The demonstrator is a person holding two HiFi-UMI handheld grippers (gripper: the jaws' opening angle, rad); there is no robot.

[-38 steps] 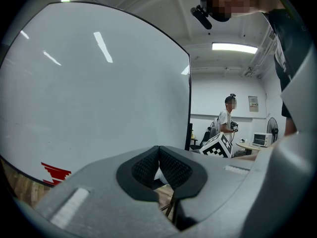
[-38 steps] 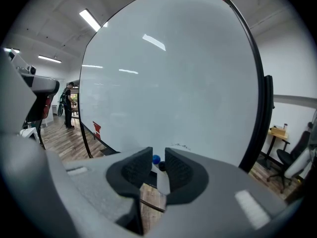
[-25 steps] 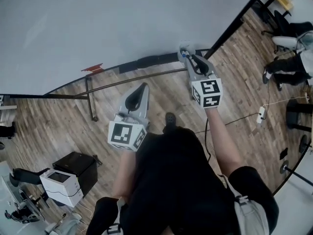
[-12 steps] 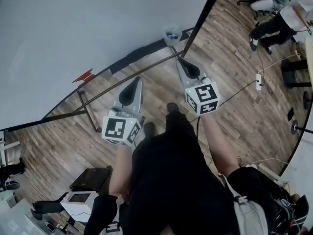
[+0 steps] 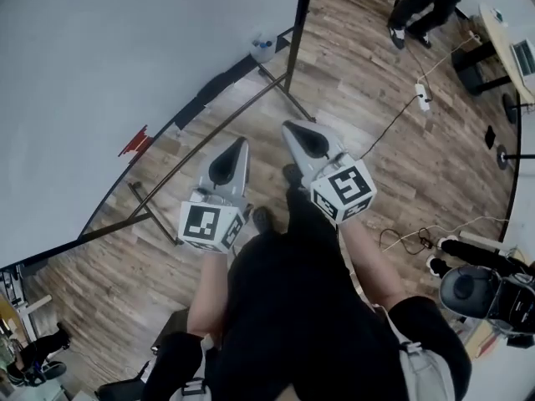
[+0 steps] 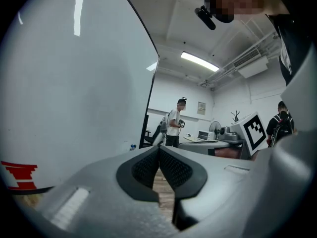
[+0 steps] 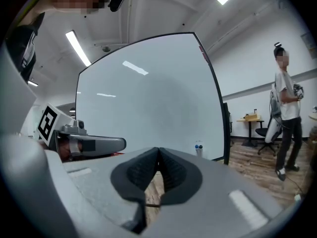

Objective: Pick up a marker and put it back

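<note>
A small clear cup (image 5: 262, 47) holding blue-capped markers sits at the lower right corner of the whiteboard (image 5: 100, 57). It also shows small in the right gripper view (image 7: 198, 148) and tiny in the left gripper view (image 6: 132, 147). My right gripper (image 5: 287, 127) is well back from the cup; its jaws have just been closing, and the pads meet with nothing between them (image 7: 158, 152). My left gripper (image 5: 242, 143) hangs beside it over the wooden floor, also shut and empty (image 6: 159, 150). No marker is in either gripper.
The whiteboard's black stand legs (image 5: 276, 86) cross the floor ahead of the grippers. A red mark (image 5: 134, 140) sits on its lower edge. A power strip and cable (image 5: 422, 98) lie to the right. A person in a white shirt (image 7: 286, 108) stands farther off.
My right gripper has drawn back from the marker cup and its jaws have shut, empty. Both grippers and the view have swung right, so the cup now lies farther away, up and to the left.
</note>
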